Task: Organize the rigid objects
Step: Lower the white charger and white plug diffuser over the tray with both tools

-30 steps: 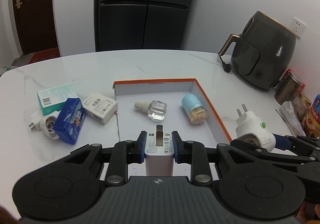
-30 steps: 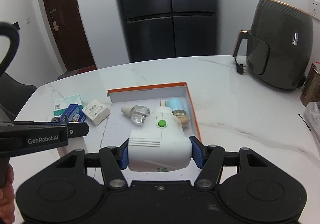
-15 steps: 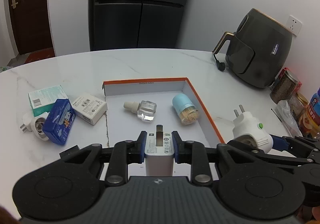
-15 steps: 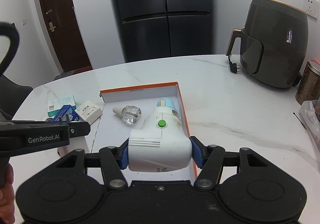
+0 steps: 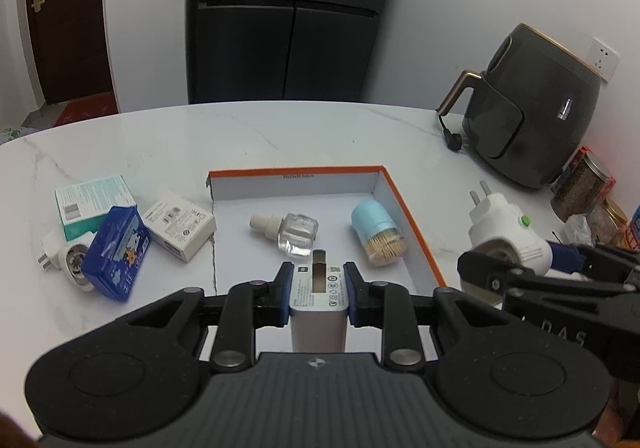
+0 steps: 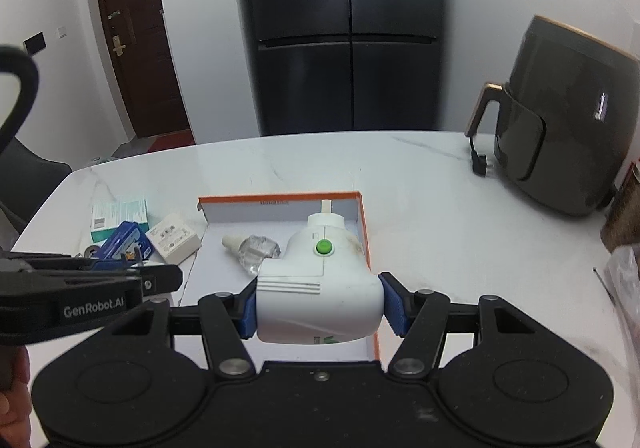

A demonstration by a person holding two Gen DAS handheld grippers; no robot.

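An orange-rimmed white box lid (image 5: 412, 216) lies on the marble table and holds a clear bottle (image 5: 294, 230) and a blue toothpick jar (image 5: 378, 232). My left gripper (image 5: 318, 294) is shut on a white power adapter (image 5: 318, 312), held above the lid's near edge. My right gripper (image 6: 320, 308) is shut on a white plug-in device with a green button (image 6: 320, 288), held over the lid's right side; it also shows in the left wrist view (image 5: 508, 236). The lid (image 6: 366, 224) and bottle (image 6: 256, 250) show in the right wrist view too.
Left of the lid lie a teal box (image 5: 94, 204), a blue pack (image 5: 118, 252), a white carton (image 5: 180, 226) and a white plug (image 5: 66, 256). A dark air fryer (image 5: 532, 120) and jars (image 5: 582, 188) stand at the right. A black fridge (image 5: 288, 16) is behind.
Both grippers have risen and pulled back a little, so the table and lid look smaller and farther. The held adapter and plug-in device stay gripped.
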